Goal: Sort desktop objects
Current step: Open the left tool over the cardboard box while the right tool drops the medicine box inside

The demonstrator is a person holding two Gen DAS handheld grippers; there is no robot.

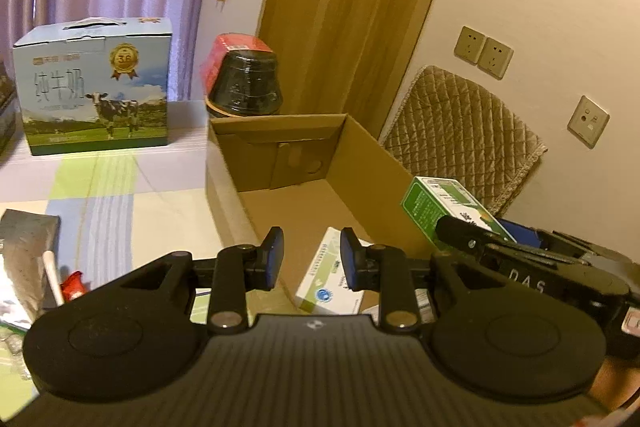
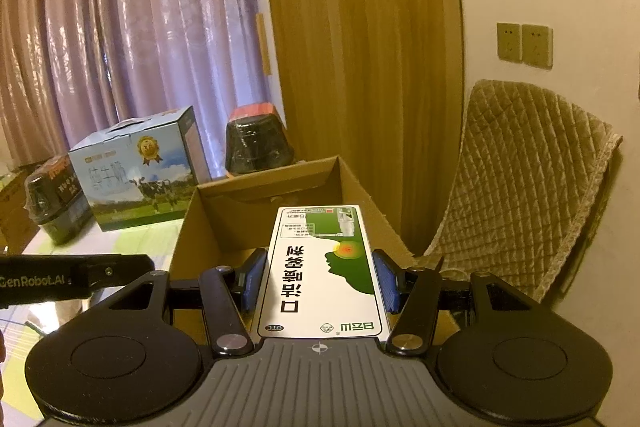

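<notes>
My right gripper [image 2: 320, 279] is shut on a green and white medicine box [image 2: 324, 267], held flat over the near end of the open cardboard box [image 2: 360, 187]. From the left wrist view the same medicine box [image 1: 436, 205] shows above the right wall of the cardboard box [image 1: 368, 163], with the right gripper's finger dark behind it. My left gripper [image 1: 312, 259] is open and holds nothing, hovering over the carton's near end. Below it, a white and green medicine box [image 1: 332, 275] lies on the carton floor.
A blue milk carton with a cow [image 1: 94, 87] and a black wrapped jar [image 1: 244, 87] stand on the table behind the cardboard box. A silver pouch [image 1: 24, 251] and small red packet [image 1: 74, 285] lie at left. A quilted chair back [image 2: 520, 179] stands at right.
</notes>
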